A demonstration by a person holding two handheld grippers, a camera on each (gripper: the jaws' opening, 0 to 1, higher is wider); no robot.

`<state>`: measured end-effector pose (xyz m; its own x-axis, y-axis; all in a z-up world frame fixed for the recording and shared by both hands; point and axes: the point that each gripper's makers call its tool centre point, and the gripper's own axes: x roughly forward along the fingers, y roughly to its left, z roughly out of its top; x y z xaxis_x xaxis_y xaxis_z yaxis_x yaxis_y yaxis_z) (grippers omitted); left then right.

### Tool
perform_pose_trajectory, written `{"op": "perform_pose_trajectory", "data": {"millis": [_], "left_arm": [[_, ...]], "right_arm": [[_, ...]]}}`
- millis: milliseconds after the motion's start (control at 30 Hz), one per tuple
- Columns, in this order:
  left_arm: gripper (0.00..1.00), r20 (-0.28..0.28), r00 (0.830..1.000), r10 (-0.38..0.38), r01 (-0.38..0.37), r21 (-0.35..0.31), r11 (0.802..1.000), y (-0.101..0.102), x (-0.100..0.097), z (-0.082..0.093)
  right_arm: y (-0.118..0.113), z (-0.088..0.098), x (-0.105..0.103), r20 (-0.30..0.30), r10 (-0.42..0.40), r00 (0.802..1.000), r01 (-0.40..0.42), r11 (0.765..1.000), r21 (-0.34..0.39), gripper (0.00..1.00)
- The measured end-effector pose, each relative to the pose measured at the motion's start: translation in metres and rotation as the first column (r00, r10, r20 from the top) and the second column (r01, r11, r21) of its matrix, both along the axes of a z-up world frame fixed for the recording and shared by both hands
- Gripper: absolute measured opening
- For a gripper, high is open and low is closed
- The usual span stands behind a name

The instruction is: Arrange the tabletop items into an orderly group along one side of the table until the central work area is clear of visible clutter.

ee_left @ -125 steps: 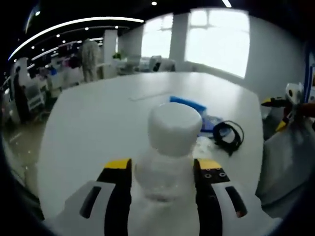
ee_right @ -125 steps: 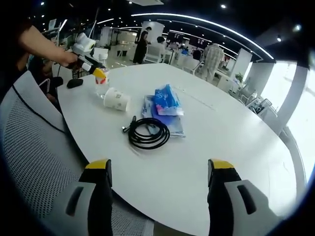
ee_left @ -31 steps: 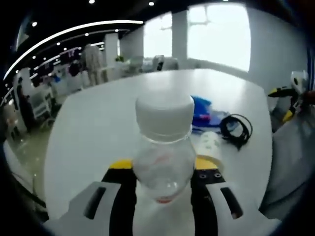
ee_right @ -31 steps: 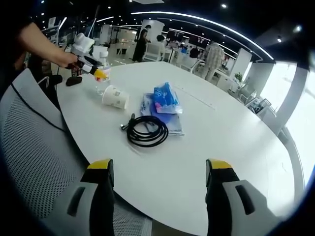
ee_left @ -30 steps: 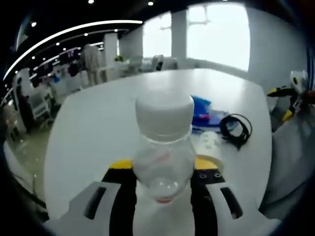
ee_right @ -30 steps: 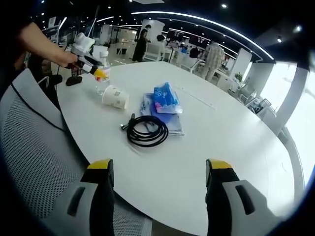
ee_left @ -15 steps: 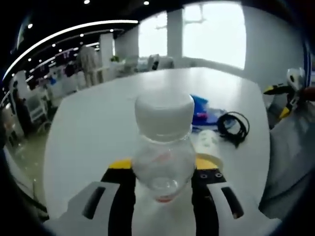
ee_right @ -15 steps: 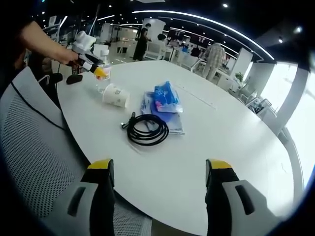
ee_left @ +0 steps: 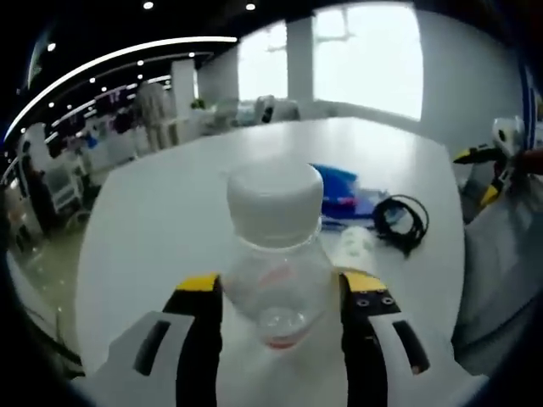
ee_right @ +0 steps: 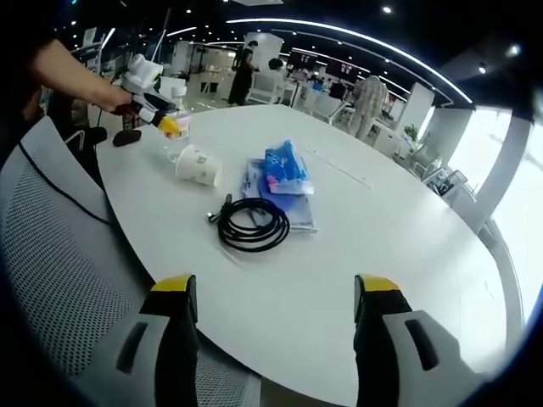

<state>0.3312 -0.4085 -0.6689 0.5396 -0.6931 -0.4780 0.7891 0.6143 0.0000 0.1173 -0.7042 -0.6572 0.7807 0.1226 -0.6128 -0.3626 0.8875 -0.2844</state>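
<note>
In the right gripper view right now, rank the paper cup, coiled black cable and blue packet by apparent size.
1. coiled black cable
2. blue packet
3. paper cup
The cable lies nearest the camera, so its lead is unsure.

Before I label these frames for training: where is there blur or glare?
Left gripper view: the bottle between the tongs is soft and out of focus, and the window behind is blown out white. Right gripper view: sharper, the cable coil is crisp, though fisheye bends the table edge.
</note>
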Motion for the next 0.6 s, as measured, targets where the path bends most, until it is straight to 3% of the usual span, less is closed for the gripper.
{"op": "perform_pose_trajectory", "data": {"millis": [133,233,600], "left_arm": [[0.52,0.017,0.998,0.062,-0.061,-0.068,0.996,0.000,0.003,0.013],[0.50,0.014,0.996,0.093,-0.091,-0.082,0.992,0.001,0.003,0.015],[0.48,-0.009,0.987,0.163,-0.163,-0.085,0.983,0.002,0.005,0.004]], "right_arm": [[0.000,0.000,0.000,-0.001,0.002,1.000,-0.002,1.000,-0.001,0.75],[0.000,0.000,0.000,0.000,0.002,1.000,-0.002,1.000,0.000,0.75],[0.001,-0.001,-0.001,-0.004,0.012,1.000,-0.012,1.000,-0.007,0.75]]}}
